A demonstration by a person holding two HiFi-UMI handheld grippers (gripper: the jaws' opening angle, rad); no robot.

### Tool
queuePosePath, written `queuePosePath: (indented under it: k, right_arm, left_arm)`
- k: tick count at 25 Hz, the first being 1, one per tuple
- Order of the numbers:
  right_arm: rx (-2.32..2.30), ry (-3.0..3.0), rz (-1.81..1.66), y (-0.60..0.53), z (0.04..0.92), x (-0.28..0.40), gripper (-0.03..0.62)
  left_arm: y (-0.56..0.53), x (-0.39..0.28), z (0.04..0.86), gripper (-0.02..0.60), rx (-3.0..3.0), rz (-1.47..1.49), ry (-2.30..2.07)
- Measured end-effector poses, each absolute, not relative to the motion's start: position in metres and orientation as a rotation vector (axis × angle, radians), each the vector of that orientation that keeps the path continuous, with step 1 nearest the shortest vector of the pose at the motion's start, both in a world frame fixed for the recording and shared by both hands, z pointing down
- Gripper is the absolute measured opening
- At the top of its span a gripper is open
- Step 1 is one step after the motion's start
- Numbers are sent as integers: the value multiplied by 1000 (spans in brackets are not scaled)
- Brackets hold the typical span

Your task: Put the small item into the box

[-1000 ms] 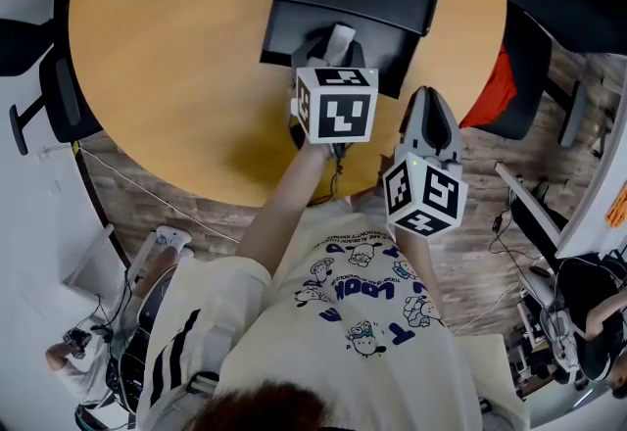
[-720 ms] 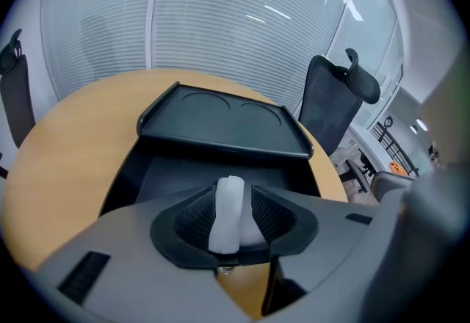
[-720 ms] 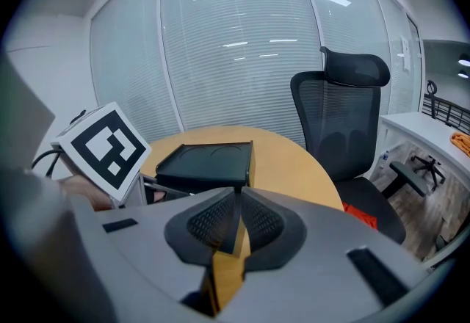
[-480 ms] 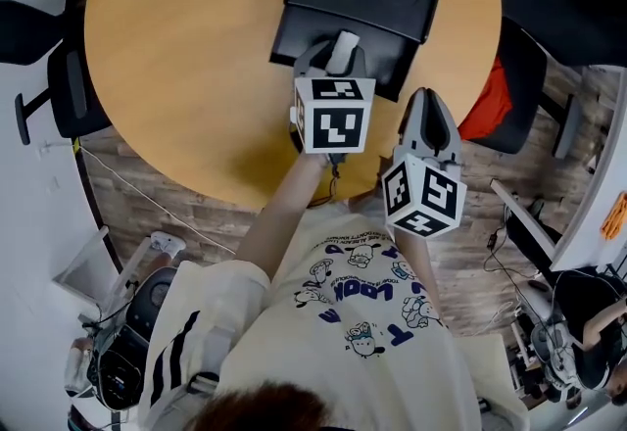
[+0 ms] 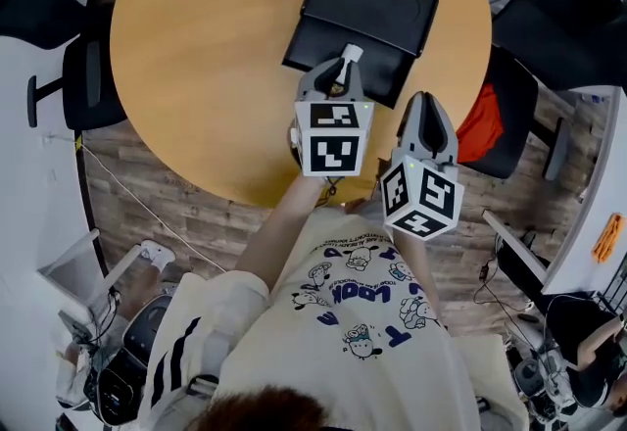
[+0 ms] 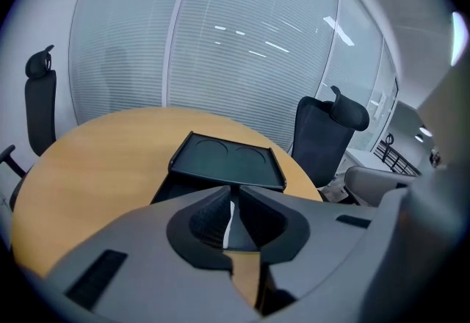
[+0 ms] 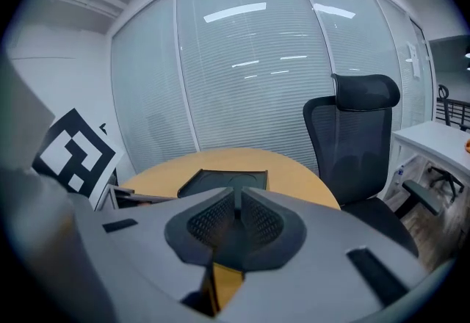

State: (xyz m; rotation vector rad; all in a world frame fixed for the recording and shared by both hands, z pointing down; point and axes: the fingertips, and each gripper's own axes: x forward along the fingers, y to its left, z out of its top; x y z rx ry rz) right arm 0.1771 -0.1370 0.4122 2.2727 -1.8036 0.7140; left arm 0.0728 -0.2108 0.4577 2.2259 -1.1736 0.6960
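A black box [image 5: 315, 35] lies open on the round wooden table [image 5: 206, 57], its lid [image 5: 375, 0] folded back; the left gripper view shows that lid [image 6: 228, 160] with two round recesses. My left gripper [image 5: 343, 67] hovers over the box's near edge. Its jaws are closing on a small white item [image 5: 348, 55], which appears as a thin white sliver [image 6: 228, 224] between the pads. My right gripper [image 5: 427, 112] is shut with nothing in it, just off the table's near right edge. From the right gripper [image 7: 237, 215], the box [image 7: 224, 180] lies ahead.
Black office chairs stand around the table: one at the left [image 5: 83, 76], one at the right [image 5: 563, 23]. A red thing [image 5: 482, 125] lies on a seat by the right gripper. Glass walls with blinds [image 6: 220, 42] close off the room.
The left gripper's jaws have narrowed around the white item, which now looks thinner. Both grippers stay in about the same place over the box and table edge.
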Motion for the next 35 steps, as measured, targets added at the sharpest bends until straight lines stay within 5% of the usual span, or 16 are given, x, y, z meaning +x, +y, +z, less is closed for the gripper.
queuePosePath:
  k: [35]
  right_arm:
    - [2155,-2169,413,-129,322,136,46]
  left_arm:
    - [-149,19,325,24,2392,346,-1509]
